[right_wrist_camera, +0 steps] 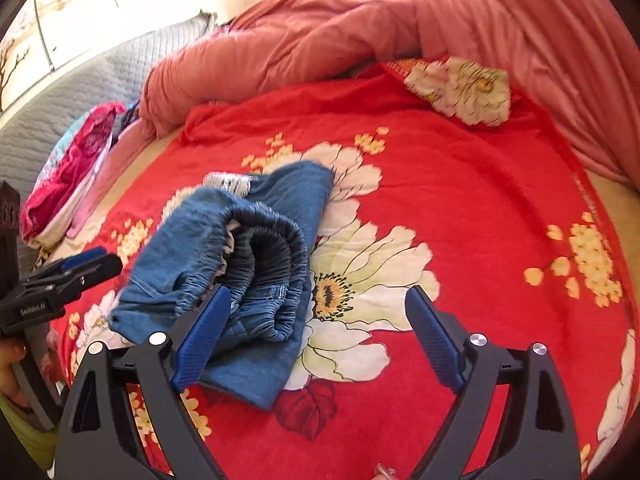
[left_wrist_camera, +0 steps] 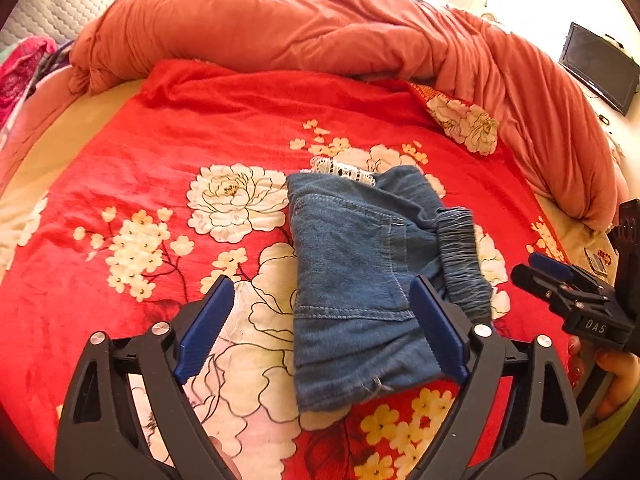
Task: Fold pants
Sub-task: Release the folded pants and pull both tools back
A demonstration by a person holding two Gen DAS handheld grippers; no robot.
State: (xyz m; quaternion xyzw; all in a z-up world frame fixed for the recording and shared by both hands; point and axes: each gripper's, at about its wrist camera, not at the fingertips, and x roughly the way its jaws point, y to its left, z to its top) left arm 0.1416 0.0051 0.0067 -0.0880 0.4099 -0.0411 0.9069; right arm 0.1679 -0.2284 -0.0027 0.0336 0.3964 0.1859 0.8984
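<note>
Left wrist view: the left tongs point(left_wrist_camera: 320, 320) hang spread wide and empty over the bed, their blue pads either side of the pants point(left_wrist_camera: 360, 280). The pants lie folded into a compact denim bundle on the red floral blanket point(left_wrist_camera: 120, 168), about mid-bed, with a strip of white lace trim point(left_wrist_camera: 344, 169) showing at the far end and the gathered elastic waistband point(left_wrist_camera: 464, 256) on the right side. Further right, the right tongs point(left_wrist_camera: 532, 266) hover beside the bundle; from their own view they point(right_wrist_camera: 316, 332) are also open and grip nothing. An orange duvet point(left_wrist_camera: 280, 28) is heaped along the far edge. The denim looks soft, light and limp, likely to sag if lifted by one layer; I would pinch through all layers at the thick waistband or a folded edge.
</note>
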